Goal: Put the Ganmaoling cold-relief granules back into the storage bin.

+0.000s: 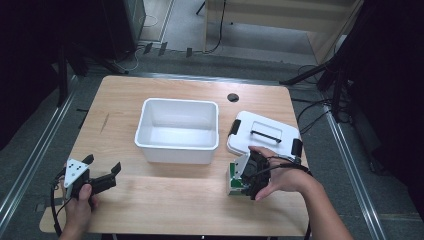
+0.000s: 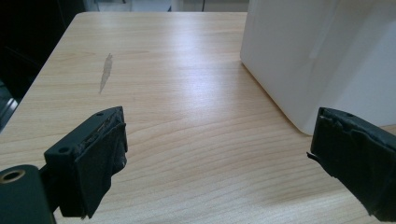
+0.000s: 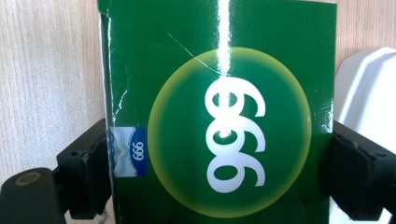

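High view is showing the left gripper (image 1: 102, 172) resting at the lower left of the frame, its jaws standing wide apart with nothing between them; the left gripper view is confirming this, with bare pale wooden table (image 2: 187, 93) lying between the two black jaws and the white rectangular plastic bin (image 2: 322, 56) rising at the upper right. In the high view that open bin (image 1: 177, 131) is sitting at the middle of the frame, with its white plastic lid with a black handle (image 1: 264, 132) lying flat just right of it.

At the lower right of centre, the right gripper (image 1: 246, 181) is bracketing the glossy green cardboard box with a yellow-ringed circle and white numerals (image 1: 234, 181), which is standing on the table just in front of the lid. In the right gripper view the green box (image 3: 219, 112) is filling the span between the jaws, both pads sitting at its side edges; the grip looks snug, though whether the pads are fully pressing is hard to tell.

To do this step well, I judge the person should be squeezing squarely on both side walls, low enough to keep the box from tilting, and gently, since the card is already creased. Lifting straight up should be clearing the lid's near edge before carrying leftward toward the bin.
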The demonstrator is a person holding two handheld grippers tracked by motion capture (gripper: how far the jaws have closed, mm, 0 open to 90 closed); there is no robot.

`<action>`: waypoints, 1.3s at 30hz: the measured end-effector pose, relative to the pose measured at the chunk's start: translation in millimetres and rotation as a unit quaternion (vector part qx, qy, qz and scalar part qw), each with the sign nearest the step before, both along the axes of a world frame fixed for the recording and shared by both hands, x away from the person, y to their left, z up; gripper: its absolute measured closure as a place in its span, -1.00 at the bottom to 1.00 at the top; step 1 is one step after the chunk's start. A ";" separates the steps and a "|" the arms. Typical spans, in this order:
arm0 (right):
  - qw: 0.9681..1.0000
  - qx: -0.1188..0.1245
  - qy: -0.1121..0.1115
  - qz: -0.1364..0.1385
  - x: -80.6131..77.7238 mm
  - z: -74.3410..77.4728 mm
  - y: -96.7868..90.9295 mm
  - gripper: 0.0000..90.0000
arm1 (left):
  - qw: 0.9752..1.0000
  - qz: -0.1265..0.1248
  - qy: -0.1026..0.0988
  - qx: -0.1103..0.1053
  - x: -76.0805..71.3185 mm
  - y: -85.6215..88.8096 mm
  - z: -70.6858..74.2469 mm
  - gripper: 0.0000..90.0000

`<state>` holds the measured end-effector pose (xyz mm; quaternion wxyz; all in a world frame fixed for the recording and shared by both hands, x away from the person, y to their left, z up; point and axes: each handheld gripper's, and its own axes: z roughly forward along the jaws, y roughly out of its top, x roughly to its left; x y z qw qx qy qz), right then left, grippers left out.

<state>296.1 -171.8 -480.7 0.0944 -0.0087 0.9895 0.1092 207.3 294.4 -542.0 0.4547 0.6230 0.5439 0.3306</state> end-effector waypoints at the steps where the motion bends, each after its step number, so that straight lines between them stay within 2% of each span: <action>1: 1.000 -0.001 0.000 -0.001 -0.2 -0.1 0.2 -0.77 | 1.000 0.000 0.000 0.000 0.0 -0.1 0.0 -0.90; 7: 1.000 0.006 0.009 -0.003 1.2 2.7 -1.6 -0.69 | 1.000 0.000 0.000 -0.001 0.1 0.0 -0.1 -0.90; 20: 1.000 0.010 0.015 -0.007 2.1 2.7 -3.1 -0.70 | 1.000 0.000 0.001 0.000 0.1 -0.1 -0.1 -0.90; 30: 1.000 -0.001 0.016 -0.014 3.8 -1.6 0.1 -0.73 | 1.000 -0.001 0.001 0.000 0.1 -0.1 -0.1 -0.90; 34: 1.000 0.003 0.017 -0.009 3.4 0.2 -0.5 -0.67 | 1.000 -0.001 0.001 -0.001 0.1 0.1 0.0 -0.90; 36: 1.000 0.013 0.020 -0.010 3.0 3.5 -2.1 -0.63 | 1.000 -0.001 0.001 -0.001 0.2 0.1 -0.1 -0.90; 39: 1.000 0.010 0.009 -0.009 2.2 5.1 -3.8 -0.62 | 1.000 -0.001 0.001 0.000 0.3 -0.2 -0.1 -0.90</action>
